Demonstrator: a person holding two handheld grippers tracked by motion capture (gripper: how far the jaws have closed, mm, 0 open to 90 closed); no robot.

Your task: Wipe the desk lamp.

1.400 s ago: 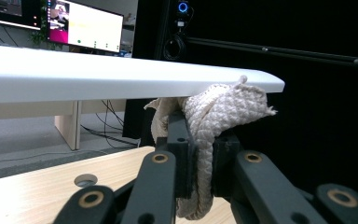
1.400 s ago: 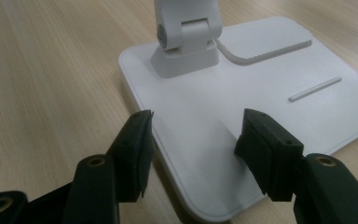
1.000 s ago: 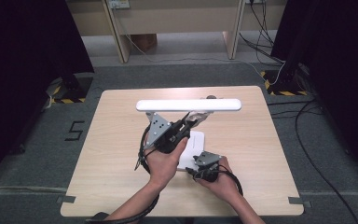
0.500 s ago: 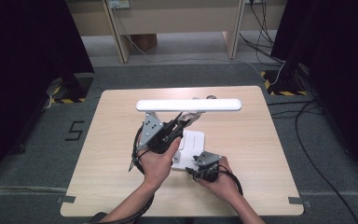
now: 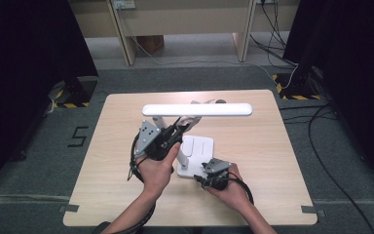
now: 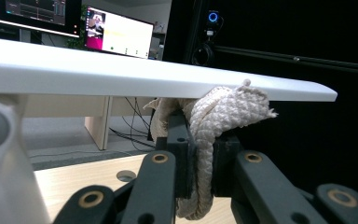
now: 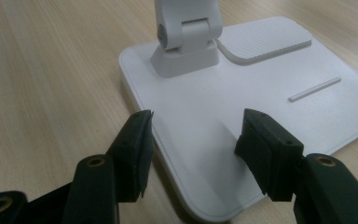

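Wiping under the lamp head, it looks like. Left tool (image 5: 182, 127) is pinching a bunched cloth (image 6: 223, 112), jaws pressed tight on it, and the cloth sits right at the tool's tip, pushed up against the underside of the white lamp bar (image 5: 197, 109). In the left gripper view the cloth (image 6: 223, 112) touches the bar's lower face (image 6: 121, 77), just above the jaw tips.

Right tool (image 7: 193, 140) is spread, holding nothing; its jaws straddle the near edge of the lamp base (image 7: 242, 116), one pad off the edge over the desk (image 7: 51, 70), the other over the base plate. Can't tell if the pads touch the base. Probably steadying it.

Key relation: the bar's long axis runs across the left tool's pointing direction, side to side in the high view, so the next stroke should be a sideways slide along the bar, not a push forward. Left hand (image 5: 158, 168) is the nearer one to the bar; right hand (image 5: 229, 187) stays low at the base, well below and behind the cloth. The lamp post (image 7: 186, 28) rises just ahead of the right tool's jaws.

Risk, as a guess: pushing up too hard tips the lamp.
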